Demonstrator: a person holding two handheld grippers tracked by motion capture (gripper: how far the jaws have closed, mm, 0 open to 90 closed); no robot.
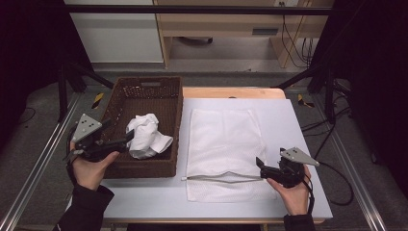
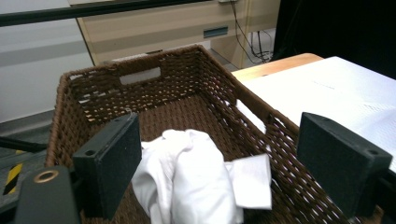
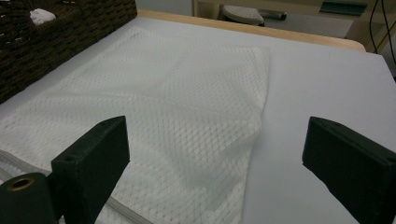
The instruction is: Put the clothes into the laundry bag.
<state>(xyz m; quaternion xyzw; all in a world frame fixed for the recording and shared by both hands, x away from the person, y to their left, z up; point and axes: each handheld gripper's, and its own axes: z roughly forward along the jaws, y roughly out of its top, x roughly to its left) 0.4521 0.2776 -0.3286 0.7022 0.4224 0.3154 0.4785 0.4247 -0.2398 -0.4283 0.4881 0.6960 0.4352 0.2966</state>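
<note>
Left gripper (image 2: pixel 219 163) jaws wide apart, hovering over crumpled white cloth (image 2: pixel 196 182) inside wicker basket (image 2: pixel 93 84). Cloth looks light, soft, limp; pinch raised fold. Right gripper (image 3: pixel 215 172) also agape, above mesh bag (image 1: pixel 223 144) beside basket.

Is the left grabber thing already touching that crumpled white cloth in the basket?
Cannot tell. In the left gripper view the open left gripper frames the white cloth, whose edge meets one jaw's outline; the high view shows overlap, not plain contact.
</note>
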